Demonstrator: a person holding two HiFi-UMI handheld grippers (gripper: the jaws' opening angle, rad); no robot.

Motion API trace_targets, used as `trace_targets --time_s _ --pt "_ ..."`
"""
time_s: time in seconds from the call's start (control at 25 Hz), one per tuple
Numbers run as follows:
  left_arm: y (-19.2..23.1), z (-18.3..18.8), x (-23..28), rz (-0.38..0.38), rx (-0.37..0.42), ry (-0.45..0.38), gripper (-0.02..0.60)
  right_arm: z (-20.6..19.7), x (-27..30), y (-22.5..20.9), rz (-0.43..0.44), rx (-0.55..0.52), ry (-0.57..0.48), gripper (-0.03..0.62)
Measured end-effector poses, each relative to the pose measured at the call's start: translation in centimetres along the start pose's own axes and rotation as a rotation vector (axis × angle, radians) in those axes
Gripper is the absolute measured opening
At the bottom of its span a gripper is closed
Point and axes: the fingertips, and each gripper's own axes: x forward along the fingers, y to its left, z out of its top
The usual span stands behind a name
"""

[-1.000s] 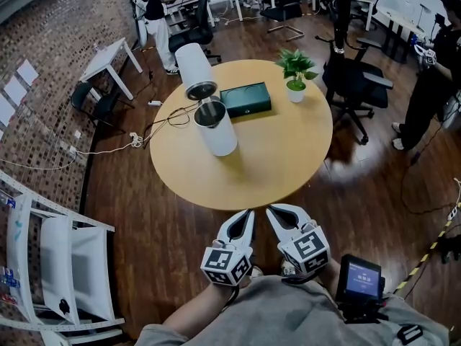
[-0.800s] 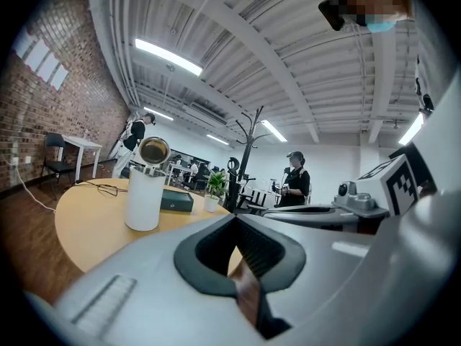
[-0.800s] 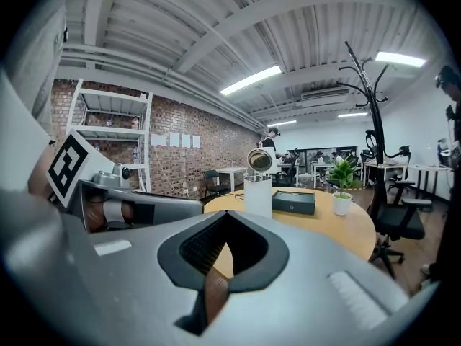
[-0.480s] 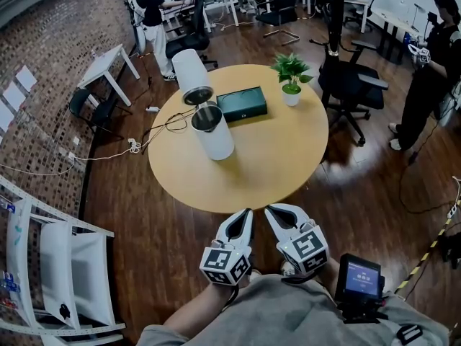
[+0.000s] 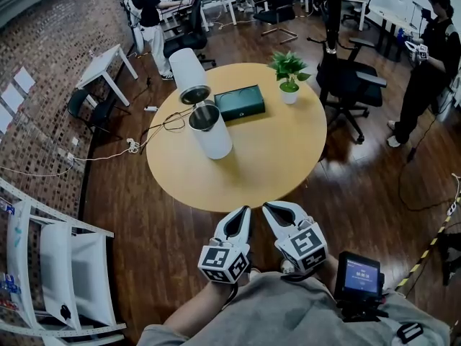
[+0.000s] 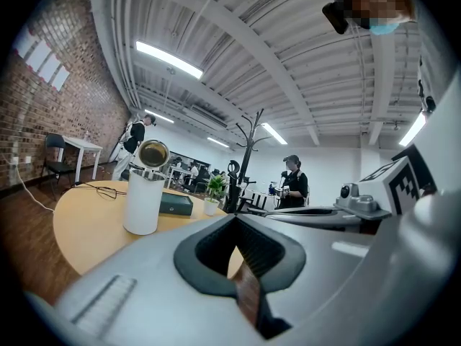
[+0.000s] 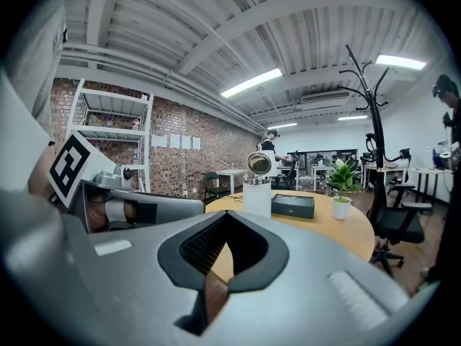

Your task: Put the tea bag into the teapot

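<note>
Round table (image 5: 274, 157) ahead; left hand-held gripper (image 5: 243, 213) and right hand-held gripper (image 5: 269, 210) side by side, jaws together

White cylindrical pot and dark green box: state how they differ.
The white cylindrical pot stands tall; the dark green box lies low and rectangular. The pot's lid is flipped open; the box looks closed. Both sit on the round wooden table.

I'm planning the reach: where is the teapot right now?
In the head view the teapot stands on the round table's left part, beside the dark box, lid open.
</note>
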Motion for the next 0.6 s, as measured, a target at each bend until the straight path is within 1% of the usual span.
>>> trace_targets --time_s 0.6 --pt "0.2 0.1 1.1 0.013 0.001 0.01 0.002 0.1 0.4 -1.1 0.014 0.004 -0.004 0.006"
